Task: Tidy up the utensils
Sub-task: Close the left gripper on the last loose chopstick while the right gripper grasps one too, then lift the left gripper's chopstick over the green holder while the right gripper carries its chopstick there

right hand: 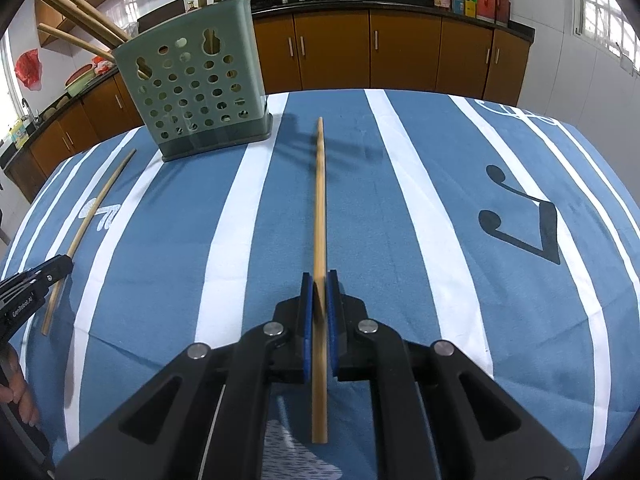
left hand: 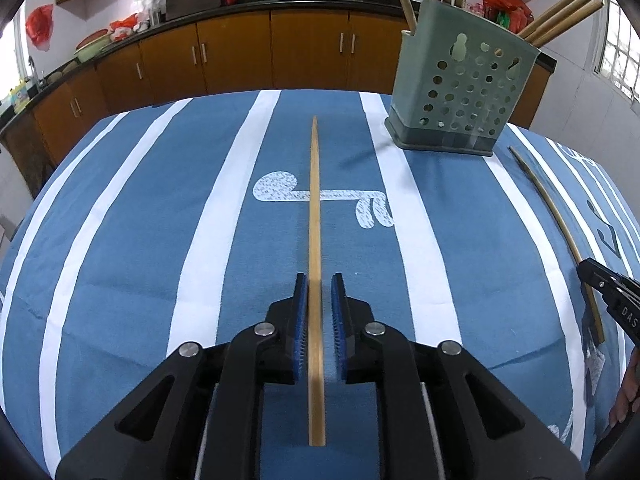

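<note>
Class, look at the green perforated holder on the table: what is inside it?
Several wooden chopsticks stand in the green holder, their tops leaning out above its rim. Their lower ends are mostly hidden behind its wall.

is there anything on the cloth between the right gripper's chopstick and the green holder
Nothing visible. The chopstick in the right gripper points past the green holder; only bare striped tablecloth lies between them.

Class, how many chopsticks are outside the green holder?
2. The left chopstick lies on the cloth between the left gripper's open jaws; the right chopstick is clamped in the right gripper. More could lie out of view.
</note>
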A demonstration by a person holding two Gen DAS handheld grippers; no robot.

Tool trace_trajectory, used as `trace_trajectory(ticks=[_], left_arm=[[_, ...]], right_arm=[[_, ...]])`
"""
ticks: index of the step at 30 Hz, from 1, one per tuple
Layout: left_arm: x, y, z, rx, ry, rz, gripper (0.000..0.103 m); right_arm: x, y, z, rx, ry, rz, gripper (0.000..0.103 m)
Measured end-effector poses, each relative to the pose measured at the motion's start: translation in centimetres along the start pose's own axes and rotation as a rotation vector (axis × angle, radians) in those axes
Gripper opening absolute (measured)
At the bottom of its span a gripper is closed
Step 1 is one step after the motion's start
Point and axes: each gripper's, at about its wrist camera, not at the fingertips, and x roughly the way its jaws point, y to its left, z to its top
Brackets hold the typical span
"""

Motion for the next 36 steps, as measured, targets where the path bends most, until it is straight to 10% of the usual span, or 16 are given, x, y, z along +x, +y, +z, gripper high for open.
trace_trajectory(ticks=[24,36], left_arm=[[-0.7,-0.5,-0.9,0.042,0.005,-0.002,0.023],[-1.3,1.4,-0.7,0.012,0.011,-0.050,0.007]], right_arm=[[-0.3,-0.1,-0.4,0.009,0.000,0.006,0.009],[-2.5,-0.7,-0.2,0.024,-0.052,0.029,0.007]])
